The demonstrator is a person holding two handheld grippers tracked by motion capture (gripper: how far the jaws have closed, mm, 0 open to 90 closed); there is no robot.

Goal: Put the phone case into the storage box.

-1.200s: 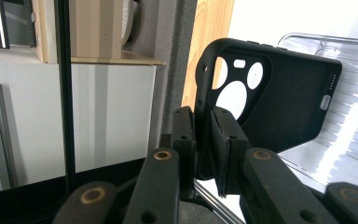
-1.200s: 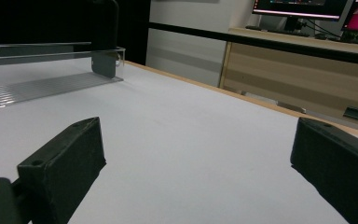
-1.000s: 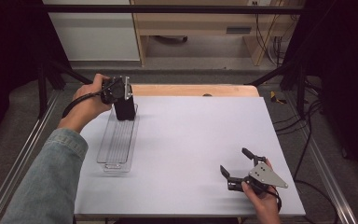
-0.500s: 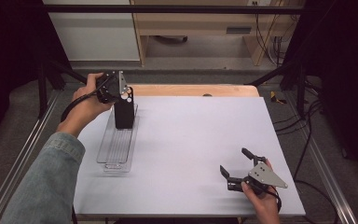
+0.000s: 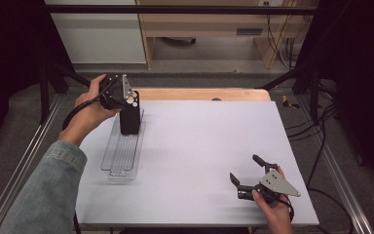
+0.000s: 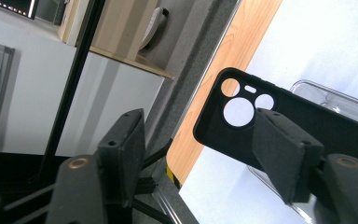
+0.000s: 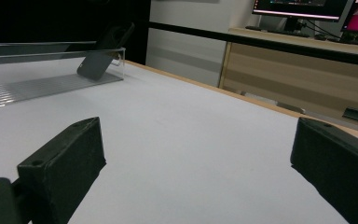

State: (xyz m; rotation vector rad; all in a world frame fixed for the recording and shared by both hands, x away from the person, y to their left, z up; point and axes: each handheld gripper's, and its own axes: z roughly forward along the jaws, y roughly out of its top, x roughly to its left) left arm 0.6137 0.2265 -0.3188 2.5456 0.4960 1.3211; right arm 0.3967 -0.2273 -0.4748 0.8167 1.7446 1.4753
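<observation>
A black phone case [image 5: 129, 118] stands on end at the far end of a clear plastic tray [image 5: 121, 158]. My left gripper [image 5: 128, 99] sits just above and left of the case. Its jaws have just been opening. In the left gripper view the case [image 6: 342, 128], with its camera cut-outs, lies beyond the right pad [image 6: 279, 149]; the left pad is well apart from it, so nothing is gripped by the left gripper [image 6: 198, 116]. My right gripper [image 5: 246, 169] rests open near the table's front right, nothing between its fingers. The right gripper view shows the case [image 7: 100, 58] leaning in the tray [image 7: 28, 86].
The tray lies lengthwise on the left of the white tabletop [image 5: 199, 146], with a wooden strip [image 5: 199, 94] along the far edge. Black frame bars and metal rails border the table. A cabinet and wooden furniture stand beyond.
The left gripper's jaws have opened off the phone case and the hand has shifted slightly left and back. The case stays upright in the tray. The right gripper has not moved.
</observation>
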